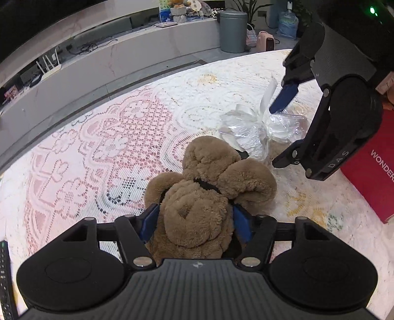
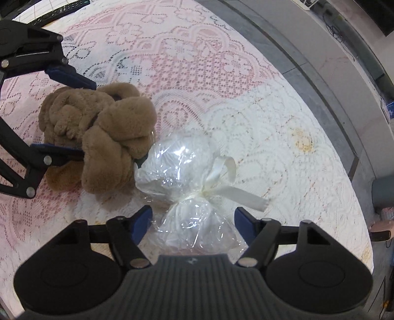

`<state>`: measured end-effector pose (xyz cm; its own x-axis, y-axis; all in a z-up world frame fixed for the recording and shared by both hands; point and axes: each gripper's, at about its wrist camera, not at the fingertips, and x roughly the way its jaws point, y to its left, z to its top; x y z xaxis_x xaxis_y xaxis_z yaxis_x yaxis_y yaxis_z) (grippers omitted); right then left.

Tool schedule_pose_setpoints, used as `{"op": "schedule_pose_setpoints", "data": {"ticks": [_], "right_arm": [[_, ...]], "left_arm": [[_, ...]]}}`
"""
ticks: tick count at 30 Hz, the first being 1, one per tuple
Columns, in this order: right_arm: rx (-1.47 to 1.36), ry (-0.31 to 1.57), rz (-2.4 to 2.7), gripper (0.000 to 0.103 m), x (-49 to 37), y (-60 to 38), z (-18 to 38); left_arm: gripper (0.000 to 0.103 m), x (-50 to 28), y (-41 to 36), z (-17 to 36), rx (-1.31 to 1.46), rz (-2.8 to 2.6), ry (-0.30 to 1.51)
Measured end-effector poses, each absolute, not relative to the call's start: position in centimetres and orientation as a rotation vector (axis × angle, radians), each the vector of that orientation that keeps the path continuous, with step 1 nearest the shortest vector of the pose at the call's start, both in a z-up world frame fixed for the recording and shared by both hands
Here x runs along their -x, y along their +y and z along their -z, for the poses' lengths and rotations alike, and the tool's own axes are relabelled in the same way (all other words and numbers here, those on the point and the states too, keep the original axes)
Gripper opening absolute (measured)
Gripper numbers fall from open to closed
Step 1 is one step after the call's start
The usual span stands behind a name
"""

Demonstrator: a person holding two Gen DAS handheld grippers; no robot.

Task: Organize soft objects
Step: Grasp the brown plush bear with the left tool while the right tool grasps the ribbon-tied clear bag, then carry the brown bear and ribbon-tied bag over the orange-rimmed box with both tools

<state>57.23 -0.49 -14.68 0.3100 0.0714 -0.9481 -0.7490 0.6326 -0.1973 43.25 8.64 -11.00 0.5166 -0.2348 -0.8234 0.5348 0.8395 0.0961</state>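
Plush bear, lower centre on lace counter: soft, light, squashes; left gripper jaws grip its body. Cellophane bag beside it, slippery, crinkly; right gripper jaws open round it; grab at ribbon knot.

You are working over a round table covered with a white lace cloth showing pink beneath. Behind it you see a long pale marble-look counter carrying cables and a white router. On the grey floor beyond stand a grey cylindrical bin, a water bottle and a potted plant. A red box sits at the right.
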Motion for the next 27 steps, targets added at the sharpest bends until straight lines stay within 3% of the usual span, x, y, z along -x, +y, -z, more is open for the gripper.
{"op": "schedule_pose_setpoints", "data": {"ticks": [2, 5, 8, 13, 27], "right_arm": [[0.723, 1.151, -0.609, 0.058, -57.2, -0.5, 14.9], [0.760, 1.144, -0.595, 0.052, -56.8, -0.3, 15.2], [0.786, 1.125, -0.570, 0.046, -56.3, 0.0, 15.2], [0.729, 1.089, -0.557, 0.041, -55.3, -0.8, 13.2], [0.430, 0.932, -0.575, 0.041, -45.7, -3.7, 5.3]], "left_arm": [[0.062, -43.1, 8.4, 11.0, -0.367, 0.461, 0.921], [0.051, -42.7, 7.9, 10.9, -0.376, 0.430, 0.915], [0.046, -42.2, 7.9, 10.5, -0.376, 0.394, 0.903], [0.046, -40.6, 8.6, 8.5, -0.323, 0.325, 0.857], [0.046, -30.7, 10.5, 1.0, -0.156, 0.102, 0.742]]}}
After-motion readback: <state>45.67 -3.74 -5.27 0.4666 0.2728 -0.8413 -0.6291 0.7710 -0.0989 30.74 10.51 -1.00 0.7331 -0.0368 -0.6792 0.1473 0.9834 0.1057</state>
